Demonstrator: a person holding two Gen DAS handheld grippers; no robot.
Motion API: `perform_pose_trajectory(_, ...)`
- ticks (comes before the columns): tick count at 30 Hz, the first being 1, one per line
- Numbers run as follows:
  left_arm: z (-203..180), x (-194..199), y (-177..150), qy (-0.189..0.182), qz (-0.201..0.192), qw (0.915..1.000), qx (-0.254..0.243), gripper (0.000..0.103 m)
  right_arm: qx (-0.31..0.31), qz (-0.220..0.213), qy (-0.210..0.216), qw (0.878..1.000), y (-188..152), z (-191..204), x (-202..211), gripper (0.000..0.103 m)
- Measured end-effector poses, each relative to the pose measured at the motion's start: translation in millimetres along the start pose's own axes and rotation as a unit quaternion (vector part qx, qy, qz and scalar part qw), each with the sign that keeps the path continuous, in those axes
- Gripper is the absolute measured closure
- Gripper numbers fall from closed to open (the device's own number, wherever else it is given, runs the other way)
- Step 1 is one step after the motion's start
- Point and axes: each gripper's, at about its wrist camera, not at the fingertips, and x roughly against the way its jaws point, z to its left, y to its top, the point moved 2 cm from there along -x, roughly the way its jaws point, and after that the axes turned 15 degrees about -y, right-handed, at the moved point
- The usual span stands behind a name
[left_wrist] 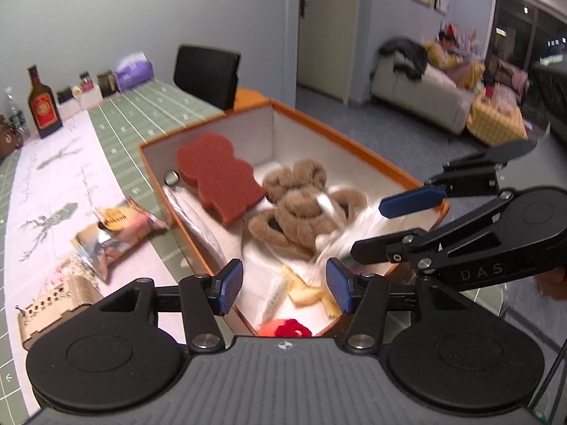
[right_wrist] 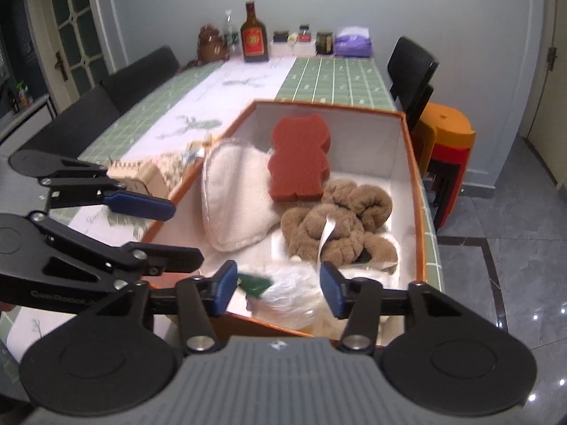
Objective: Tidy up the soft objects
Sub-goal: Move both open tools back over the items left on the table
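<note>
Right wrist view shows both grippers' jaws apart, gripping nothing, over the box (right_wrist: 413, 191). Its plastic bag (right_wrist: 283, 294) looks light, soft and slippery; pinching a gathered fold seems safest

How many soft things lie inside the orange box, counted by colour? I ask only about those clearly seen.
Red-brown: 1, bear-shaped sponge
Brown: 1, plush toy
Cream: 1, fleece pad
Clear: 1, plastic bag
Total: 4 in the orange box; other items at its near end are too blurred to count.

Blurred beyond reading: clear plastic bag (left_wrist: 340, 226) at three o'clock of plush toy (left_wrist: 301, 209); red item (left_wrist: 287, 327) half hidden behind gripper body.
</note>
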Motion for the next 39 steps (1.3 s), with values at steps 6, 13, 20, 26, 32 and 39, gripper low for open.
perform_pose_trajectory(6,-1,31,-4,0.022,-0.067,0.9975,0.0,0.04,-0.011,-0.051,-0.014,0.999,2,15,25,0.038)
perform_pose_trajectory(13,7,64,-19,0.081,-0.129,0.9882,0.018,0.04,-0.02,-0.107,-0.035,0.993,1,44,43,0.032)
perform_pose_trajectory(20,29,89,-43,0.112,-0.161,0.9787,0.061,0.04,-0.03,-0.111,0.007,0.993,-1,84,39,0.031)
perform_pose_trajectory(26,56,102,-59,0.143,-0.163,0.9716,0.094,0.04,0.003,-0.111,0.026,0.994,1,123,29,0.031)
perform_pose_trajectory(32,78,110,-69,0.149,-0.163,0.9681,0.118,0.04,0.039,-0.108,0.031,0.993,9,154,16,0.031)
perform_pose_trajectory(39,102,112,-68,0.152,-0.161,0.9656,0.138,0.04,0.084,-0.108,0.024,0.99,31,180,2,0.031)
